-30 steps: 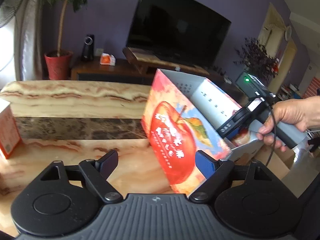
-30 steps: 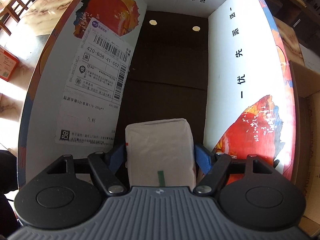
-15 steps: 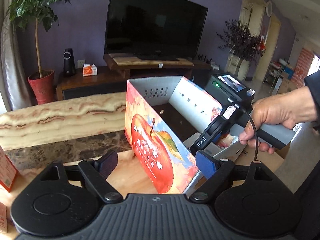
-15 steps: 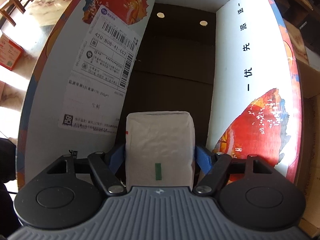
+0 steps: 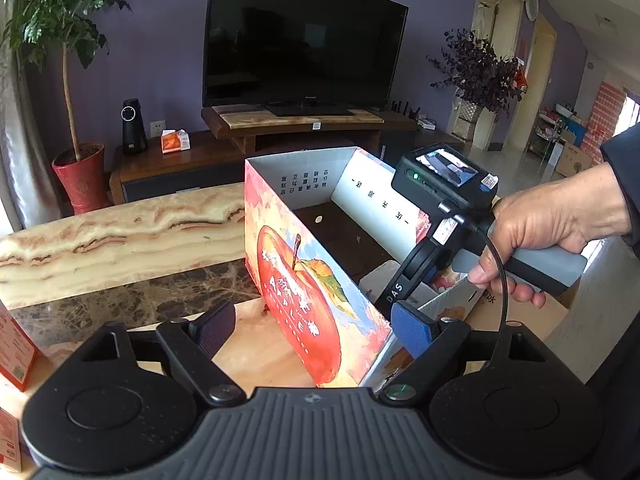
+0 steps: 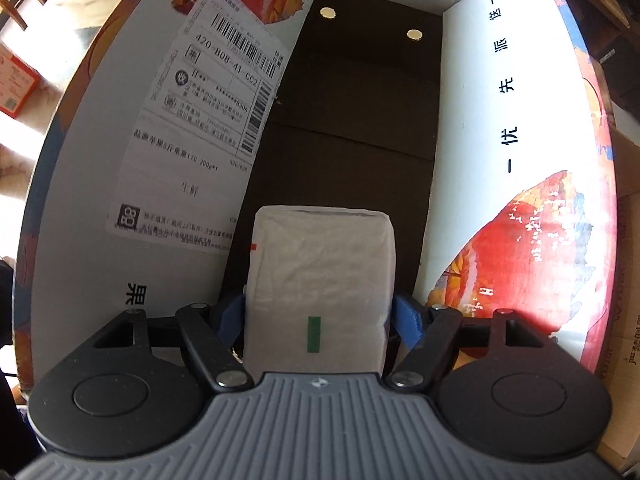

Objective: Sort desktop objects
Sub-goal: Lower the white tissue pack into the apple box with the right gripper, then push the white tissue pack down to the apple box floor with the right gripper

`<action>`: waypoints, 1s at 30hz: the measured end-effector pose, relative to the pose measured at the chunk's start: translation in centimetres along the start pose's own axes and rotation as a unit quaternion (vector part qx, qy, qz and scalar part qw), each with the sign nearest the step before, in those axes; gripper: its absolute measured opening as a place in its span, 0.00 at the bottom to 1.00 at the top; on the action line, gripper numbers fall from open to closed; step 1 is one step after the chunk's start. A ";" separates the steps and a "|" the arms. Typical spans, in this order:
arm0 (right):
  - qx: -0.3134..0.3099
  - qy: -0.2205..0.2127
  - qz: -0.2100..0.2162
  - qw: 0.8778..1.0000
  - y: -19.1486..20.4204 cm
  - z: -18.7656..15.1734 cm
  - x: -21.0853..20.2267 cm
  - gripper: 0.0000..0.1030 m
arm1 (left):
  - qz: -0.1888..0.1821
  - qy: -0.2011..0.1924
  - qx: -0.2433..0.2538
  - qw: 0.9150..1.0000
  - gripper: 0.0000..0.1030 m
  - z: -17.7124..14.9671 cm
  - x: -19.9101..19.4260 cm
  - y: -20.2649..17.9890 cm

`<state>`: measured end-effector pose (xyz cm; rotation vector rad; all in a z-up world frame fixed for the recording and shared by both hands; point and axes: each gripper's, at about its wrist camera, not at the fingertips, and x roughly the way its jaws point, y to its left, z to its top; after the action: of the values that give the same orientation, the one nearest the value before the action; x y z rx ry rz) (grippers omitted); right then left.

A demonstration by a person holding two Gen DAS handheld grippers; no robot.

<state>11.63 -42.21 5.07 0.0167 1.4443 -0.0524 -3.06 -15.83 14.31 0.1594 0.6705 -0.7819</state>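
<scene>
An open carton printed with a red apple (image 5: 304,280) stands on the marble table. A hand (image 5: 552,220) holds the right gripper's grey handle and points it down into the carton, so its fingertips are hidden in the left wrist view. In the right wrist view my right gripper (image 6: 320,316) is shut on a white wrapped pack (image 6: 320,264) with a small green mark, its blue pads (image 6: 406,320) against both sides. The pack hangs above the carton's dark floor (image 6: 352,120). My left gripper (image 5: 316,326) is open and holds nothing, just short of the carton's near wall.
An orange-red small box (image 5: 16,352) stands at the table's left, also seen as the orange-red box (image 6: 16,84) in the right wrist view. A brown cardboard box (image 6: 628,280) lies right of the carton. A shipping label (image 6: 200,128) covers the carton's inner left wall. Beyond the table stand a television (image 5: 300,40) and a potted plant (image 5: 80,176).
The left gripper has risen and rolled level, so the carton's inside now shows from above. The right gripper still holds the white pack over the carton floor and has hardly moved.
</scene>
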 end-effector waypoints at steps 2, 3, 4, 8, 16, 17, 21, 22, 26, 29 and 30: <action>0.006 0.001 0.002 1.000 -0.2 0.3 -0.2 0.72 | 0.001 0.001 -0.003 1.000 0.83 0.0 0.1 0.1; 0.009 0.002 0.003 1.000 -0.3 0.4 -0.3 0.71 | 0.001 0.002 -0.004 1.000 0.83 -0.1 0.1 0.2; 0.013 0.001 0.004 1.000 -0.4 0.6 -0.5 0.71 | 0.002 0.002 -0.003 1.000 0.83 -0.1 0.1 0.2; 0.029 -0.010 0.007 1.000 -1.1 1.4 -1.2 0.70 | 0.005 0.002 0.003 1.000 0.83 -0.3 0.2 0.1; 0.052 -0.037 0.010 0.998 -2.2 3.3 -2.8 0.70 | 0.002 0.004 0.005 1.000 0.83 -1.0 0.5 0.1; 0.052 -0.039 0.009 0.998 -2.3 3.5 -2.9 0.70 | 0.002 0.005 0.004 1.000 0.83 -1.1 0.6 0.2; 0.057 -0.046 0.004 0.997 -2.8 4.3 -3.3 0.70 | 0.001 0.006 -0.002 1.000 0.83 -1.6 0.7 0.2; 0.058 -0.048 0.004 0.997 -2.9 4.6 -3.4 0.70 | 0.002 0.007 -0.002 1.000 0.83 -1.7 0.7 0.2; 0.057 -0.057 0.001 0.997 -2.9 5.6 -4.0 0.70 | 0.007 0.008 0.000 1.000 0.83 -2.2 0.9 0.3; 0.059 -0.064 0.000 0.996 -2.0 0.8 -1.0 0.70 | 0.009 0.008 -0.006 1.000 0.83 -2.7 0.9 0.7; 0.060 -0.066 -0.001 0.996 -2.5 0.6 -0.3 0.70 | 0.011 0.007 -0.008 1.000 0.83 -2.9 0.9 0.8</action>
<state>12.07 -44.69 5.53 0.1086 1.3078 -0.1395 -3.47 -14.75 11.43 0.1581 0.6872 -0.7554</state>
